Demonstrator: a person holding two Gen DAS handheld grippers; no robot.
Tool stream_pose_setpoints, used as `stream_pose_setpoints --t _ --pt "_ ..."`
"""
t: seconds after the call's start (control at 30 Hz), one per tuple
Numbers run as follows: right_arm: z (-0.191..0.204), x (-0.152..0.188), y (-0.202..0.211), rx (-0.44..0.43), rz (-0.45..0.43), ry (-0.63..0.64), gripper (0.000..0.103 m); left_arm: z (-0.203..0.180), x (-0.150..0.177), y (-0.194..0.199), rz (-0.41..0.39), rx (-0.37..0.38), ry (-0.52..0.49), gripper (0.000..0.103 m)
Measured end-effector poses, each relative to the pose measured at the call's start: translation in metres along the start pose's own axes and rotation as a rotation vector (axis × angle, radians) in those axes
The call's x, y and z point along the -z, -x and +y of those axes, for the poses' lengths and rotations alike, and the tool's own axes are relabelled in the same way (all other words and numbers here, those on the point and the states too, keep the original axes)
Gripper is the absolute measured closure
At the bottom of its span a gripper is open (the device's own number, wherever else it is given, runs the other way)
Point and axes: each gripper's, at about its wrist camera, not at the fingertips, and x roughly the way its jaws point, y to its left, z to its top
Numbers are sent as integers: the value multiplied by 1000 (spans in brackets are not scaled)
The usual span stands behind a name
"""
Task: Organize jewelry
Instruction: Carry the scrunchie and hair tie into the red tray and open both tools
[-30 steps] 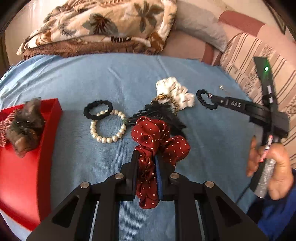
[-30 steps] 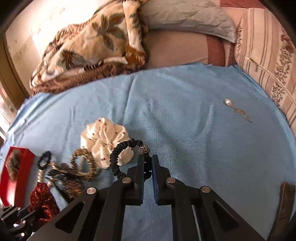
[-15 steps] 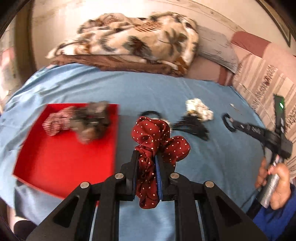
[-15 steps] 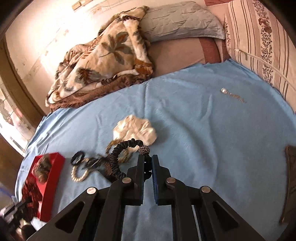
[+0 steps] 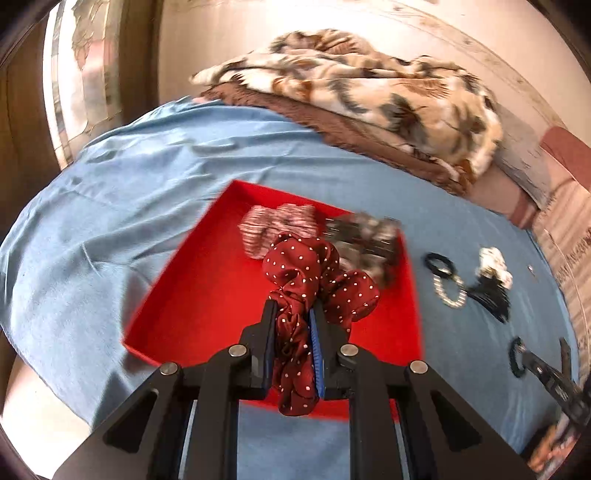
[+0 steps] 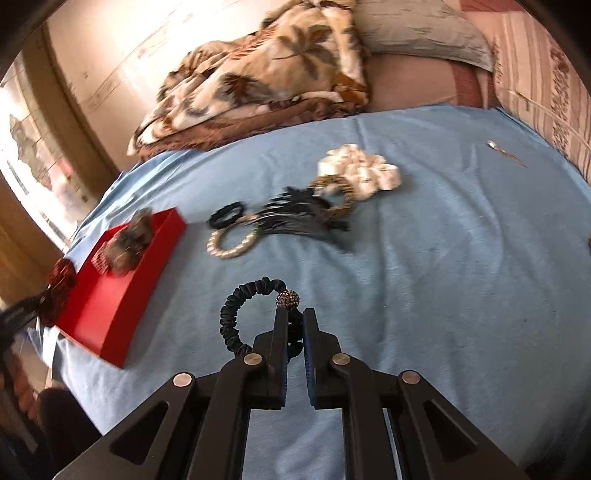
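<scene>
My left gripper (image 5: 293,314) is shut on a dark red polka-dot scrunchie (image 5: 314,277) and holds it above the red tray (image 5: 207,288). The tray holds a striped scrunchie (image 5: 280,225) and a brown-grey one (image 5: 373,240). My right gripper (image 6: 294,317) is shut on a black hair tie with a beaded ball (image 6: 236,314), held above the blue sheet to the right of the tray (image 6: 110,306). A pearl bracelet (image 6: 231,245), a black hair tie (image 6: 225,214), a black tassel piece (image 6: 299,214) and a white scrunchie (image 6: 358,171) lie on the sheet.
A leaf-print blanket (image 6: 266,77) and a grey pillow (image 6: 417,29) lie at the far side of the bed. A small pendant (image 6: 496,147) lies at the far right of the sheet. A striped cushion (image 6: 546,81) borders the right side.
My left gripper has carried the red scrunchie left, from above the jewelry pile to above the red tray. My right gripper has swung left and lifted back with the black hair tie.
</scene>
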Motion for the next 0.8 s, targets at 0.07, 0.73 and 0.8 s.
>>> stream_pose_setpoints --t 0.07,0.73,0.8 --pt "21 -6 2 -10 2 43 94 12 -8 -12 11 -13 18 87" --pt "249 -7 -93 -222 180 424 94 80 -34 -67 82 -13 154 86" --pt "262 -2 -104 -239 202 430 94 82 -34 -68 86 -1 164 86"
